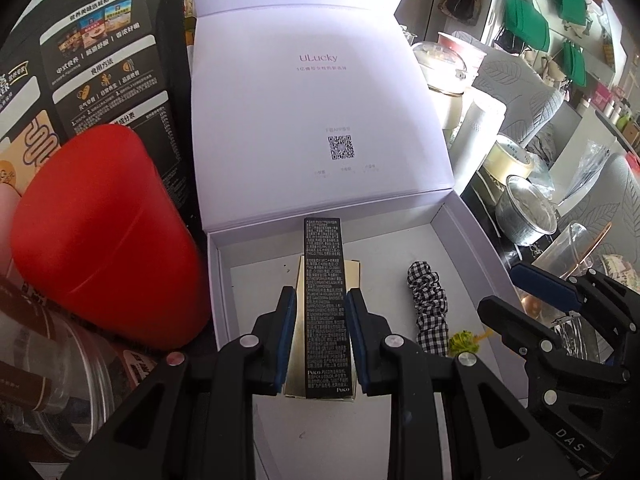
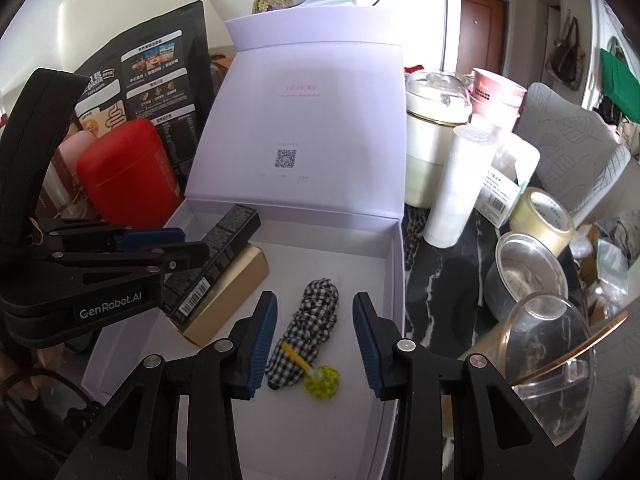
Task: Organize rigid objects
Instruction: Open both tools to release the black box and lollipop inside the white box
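Observation:
A long black carton (image 1: 325, 304) with white print lies on a gold box (image 1: 320, 384) inside an open white gift box (image 1: 224, 280). My left gripper (image 1: 320, 300) has its blue pads on both sides of the black carton, with small gaps. In the right wrist view the black carton (image 2: 216, 260) rests on the gold box (image 2: 236, 288) at the left of the white box (image 2: 394, 280). My right gripper (image 2: 314, 308) is open and empty above a checked scrunchie (image 2: 312, 320) with a yellow-green pompom (image 2: 322, 378).
The box's lid (image 1: 316, 112) stands open behind. A red canister (image 1: 108, 240) and a black pouch (image 1: 100, 60) stand left. A white pot (image 2: 436, 136), paper roll (image 2: 456, 188), tape roll (image 2: 544, 220), metal bowl (image 2: 528, 276) and glass cup (image 2: 552, 364) crowd the right.

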